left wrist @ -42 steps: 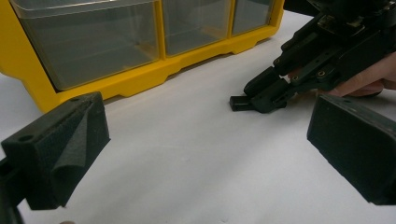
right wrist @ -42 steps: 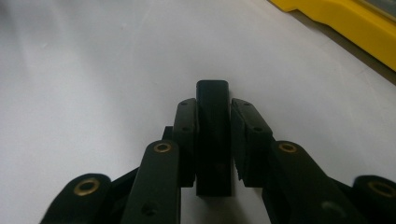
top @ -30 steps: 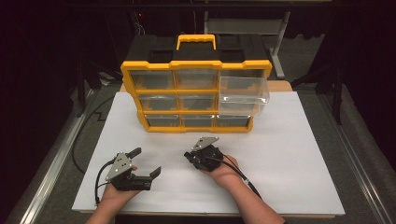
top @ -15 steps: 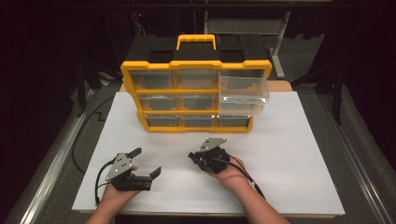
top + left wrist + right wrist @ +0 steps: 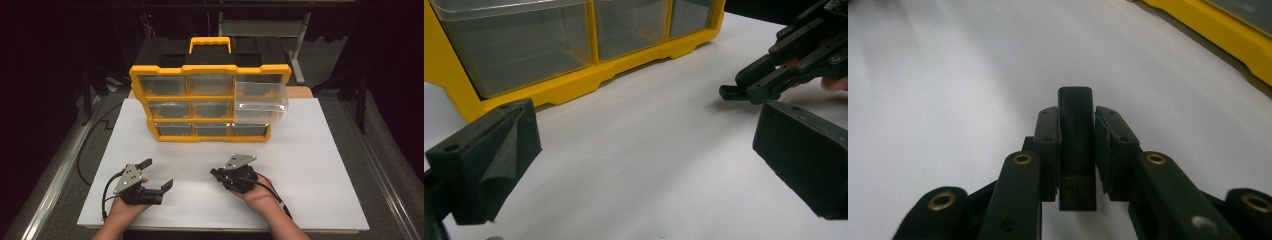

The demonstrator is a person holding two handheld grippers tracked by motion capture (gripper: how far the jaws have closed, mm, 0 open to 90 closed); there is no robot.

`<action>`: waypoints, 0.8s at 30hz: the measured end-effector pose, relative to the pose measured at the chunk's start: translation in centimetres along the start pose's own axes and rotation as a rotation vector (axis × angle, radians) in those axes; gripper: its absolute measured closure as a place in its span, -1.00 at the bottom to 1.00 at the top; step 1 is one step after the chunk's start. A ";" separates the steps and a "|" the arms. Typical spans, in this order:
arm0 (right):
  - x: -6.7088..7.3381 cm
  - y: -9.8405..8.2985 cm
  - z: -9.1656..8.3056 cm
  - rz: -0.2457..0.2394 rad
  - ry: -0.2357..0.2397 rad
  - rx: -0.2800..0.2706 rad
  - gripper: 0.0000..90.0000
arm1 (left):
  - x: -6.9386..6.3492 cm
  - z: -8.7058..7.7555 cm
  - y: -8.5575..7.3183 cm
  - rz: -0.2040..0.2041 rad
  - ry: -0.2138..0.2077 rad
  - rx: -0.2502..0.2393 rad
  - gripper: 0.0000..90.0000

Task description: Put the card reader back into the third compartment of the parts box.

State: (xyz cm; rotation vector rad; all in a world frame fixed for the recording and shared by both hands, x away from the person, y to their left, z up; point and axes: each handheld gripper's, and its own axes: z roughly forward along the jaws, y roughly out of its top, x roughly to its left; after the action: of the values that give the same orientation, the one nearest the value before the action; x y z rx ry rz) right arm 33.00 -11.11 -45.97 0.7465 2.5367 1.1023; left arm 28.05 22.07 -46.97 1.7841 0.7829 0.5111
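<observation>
My right gripper point(image 5: 215, 173) lies low over the white sheet point(image 5: 310, 160) at centre front, pointing left. Its jaws are shut on a small black block point(image 5: 1076, 135) that stands upright between the pads point(image 5: 1048, 145). My left gripper point(image 5: 159, 173) rests at the front left with its jaws wide apart and nothing between them. In the left gripper view its two foam pads point(image 5: 489, 155) frame bare sheet, and the right gripper point(image 5: 730, 93) shows at the upper right with the block's end sticking out of its tip.
A yellow organizer point(image 5: 210, 71) with clear drawers stands at the back of the sheet. Its top right drawer point(image 5: 261, 100) is pulled out and looks empty. Dark floor and metal rails flank the table.
The right hand has slid a little to the right and slightly nearer with its jaws still shut. The left hand has stayed put.
</observation>
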 end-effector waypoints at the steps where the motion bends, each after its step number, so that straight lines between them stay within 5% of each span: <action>1: 0.0 -0.1 -0.2 0.002 0.000 0.000 0.66 | 0.0 0.0 0.0 0.000 0.000 0.000 -0.99; 24: -1.7 -3.1 -4.1 0.051 -0.041 -0.003 0.66 | 0.0 -0.2 0.1 0.001 -0.004 -0.013 -0.99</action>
State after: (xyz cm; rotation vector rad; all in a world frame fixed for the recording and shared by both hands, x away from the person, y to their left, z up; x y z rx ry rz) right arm 31.53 -16.32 -45.47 0.8289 2.4941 1.0953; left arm 27.97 22.17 -46.86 1.7734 0.7745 0.5121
